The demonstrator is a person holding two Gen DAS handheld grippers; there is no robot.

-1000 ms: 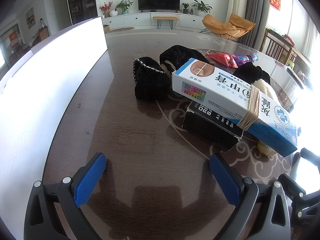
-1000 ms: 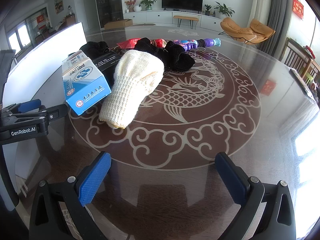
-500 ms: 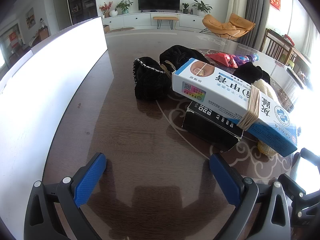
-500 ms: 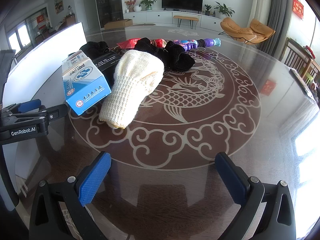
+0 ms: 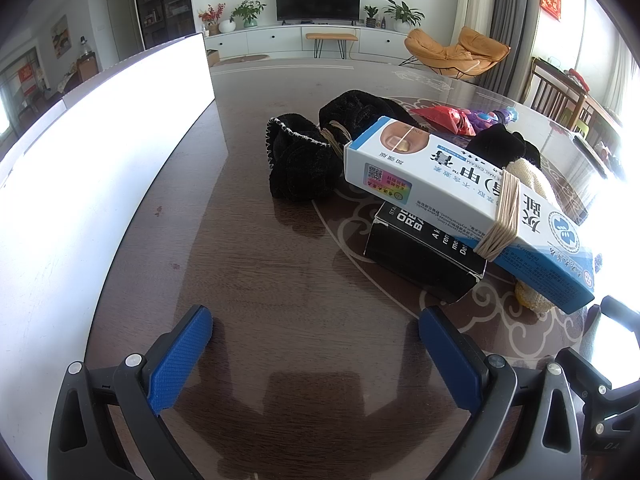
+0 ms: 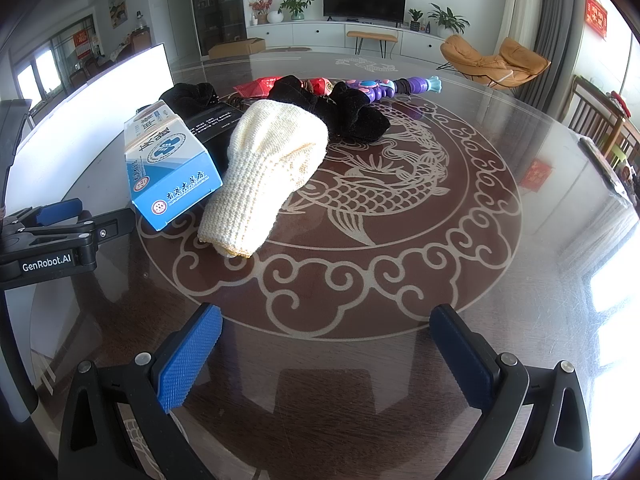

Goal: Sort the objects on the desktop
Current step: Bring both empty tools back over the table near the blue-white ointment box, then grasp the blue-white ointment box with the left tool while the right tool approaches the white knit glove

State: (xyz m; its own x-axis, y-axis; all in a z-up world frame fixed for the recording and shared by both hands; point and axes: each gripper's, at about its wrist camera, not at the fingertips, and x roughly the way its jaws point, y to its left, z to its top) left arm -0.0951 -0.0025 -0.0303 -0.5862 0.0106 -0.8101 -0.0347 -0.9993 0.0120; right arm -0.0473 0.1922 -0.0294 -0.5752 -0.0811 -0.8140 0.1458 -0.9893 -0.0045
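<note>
Both tools are spread wide with nothing between their blue pads. The left tool (image 5: 316, 344) sits at the bottom of its frame over bare dark tabletop (image 5: 248, 280); the right tool (image 6: 326, 344) sits at the bottom of its frame, just below the pale scroll border inlaid in the tabletop (image 6: 540, 280).

The things to sort lie in a heap. In the left view it fills the centre and right of the frame. A white-and-blue box (image 5: 460, 204), bound with rubber bands (image 5: 502, 220), lies tilted across a black box (image 5: 424, 256) and rests on it. Left of them is a black knit piece (image 5: 298, 164) with a pale stitched edge, touching another black piece (image 5: 356, 110) behind it. A red packet (image 5: 444, 118) and a purple toy (image 5: 490, 116) show beyond, in the upper right, and a cream knit item (image 5: 528, 178) peeks out behind the white box.

In the right view the heap is in the upper left. The cream glove (image 6: 268, 172) lies draped at the middle, leaning against the blue box end (image 6: 172, 176) to its left. Black cloth (image 6: 344, 110) lies bunched just behind the glove, with the purple toy (image 6: 394, 88) and red packet (image 6: 260, 86) further up the frame. The left tool's body (image 6: 52, 240) pokes in at the left edge. A white panel (image 5: 100, 160) runs along the left of both frames.
</note>
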